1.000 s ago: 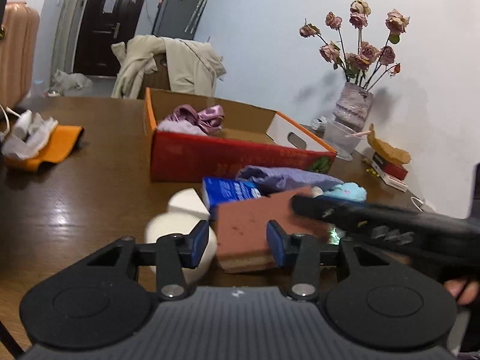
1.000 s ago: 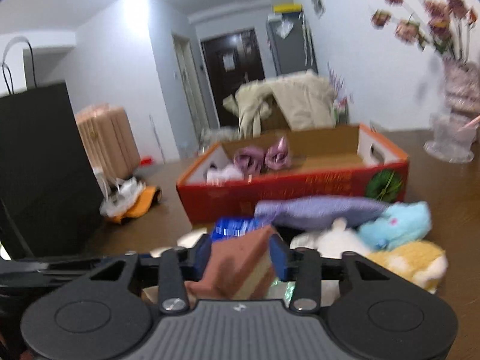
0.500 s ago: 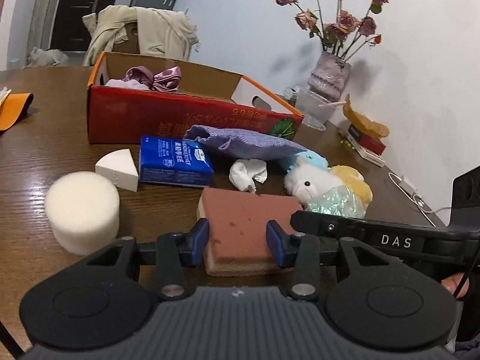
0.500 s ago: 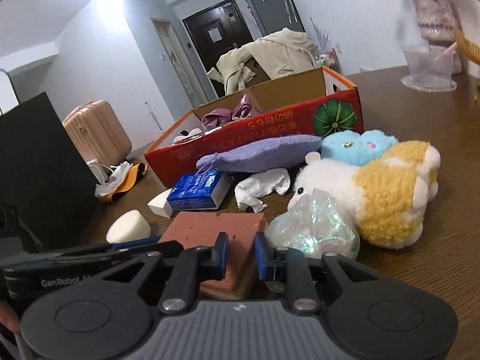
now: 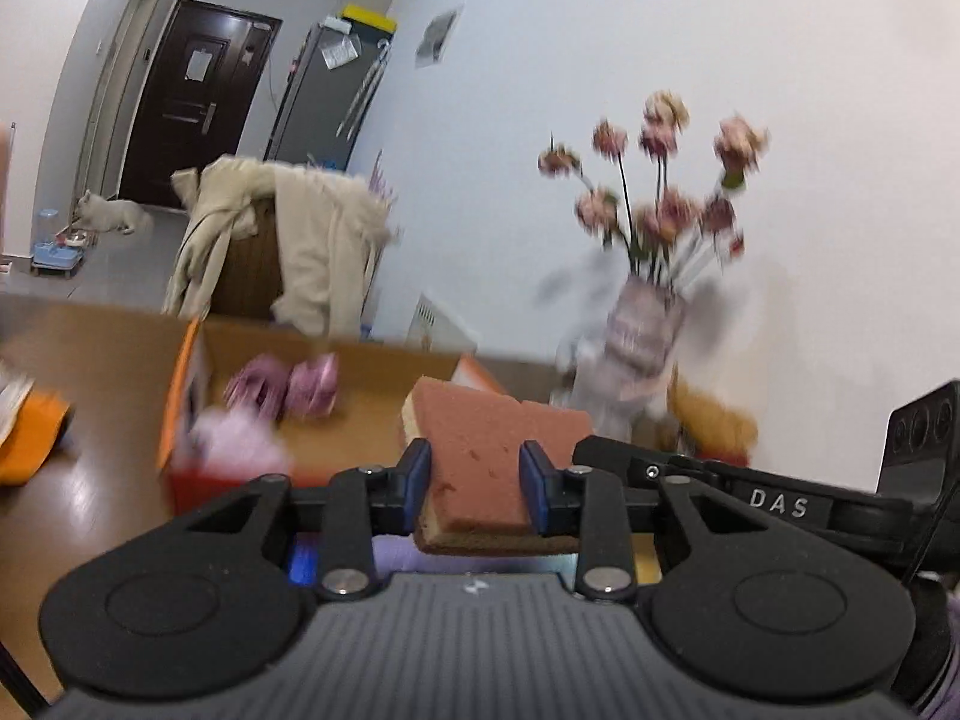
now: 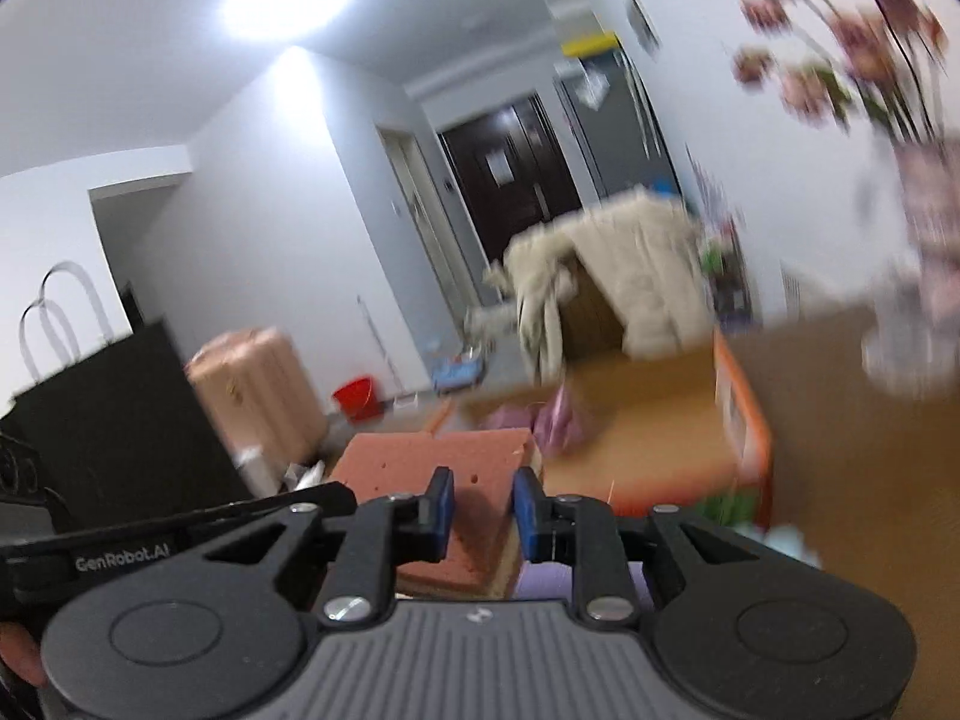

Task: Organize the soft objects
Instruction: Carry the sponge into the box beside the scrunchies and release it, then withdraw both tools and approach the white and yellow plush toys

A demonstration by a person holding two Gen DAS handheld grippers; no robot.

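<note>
A reddish-brown sponge [image 5: 480,450] with a yellow underside is held in the air by both grippers. My left gripper [image 5: 477,483] is shut on one side of it. My right gripper [image 6: 478,510] is shut on its other edge, and the sponge also shows in the right wrist view [image 6: 432,468]. Beyond the sponge stands the orange-red cardboard box [image 5: 180,384] with purple fabric [image 5: 282,387] and a pale fluffy item [image 5: 234,441] inside. The box also shows in the right wrist view [image 6: 741,420]. Both views are motion-blurred.
A vase of dried roses [image 5: 645,324] stands at the back right of the wooden table [image 5: 78,498]. An orange cloth [image 5: 30,438] lies at the left. A coat-draped chair [image 5: 288,252] is behind the box. A black bag [image 6: 108,420] and a pink suitcase [image 6: 258,396] are at the left.
Both grippers have lifted the sponge off the table and carried it up toward the box. The other soft items have dropped below the view.
</note>
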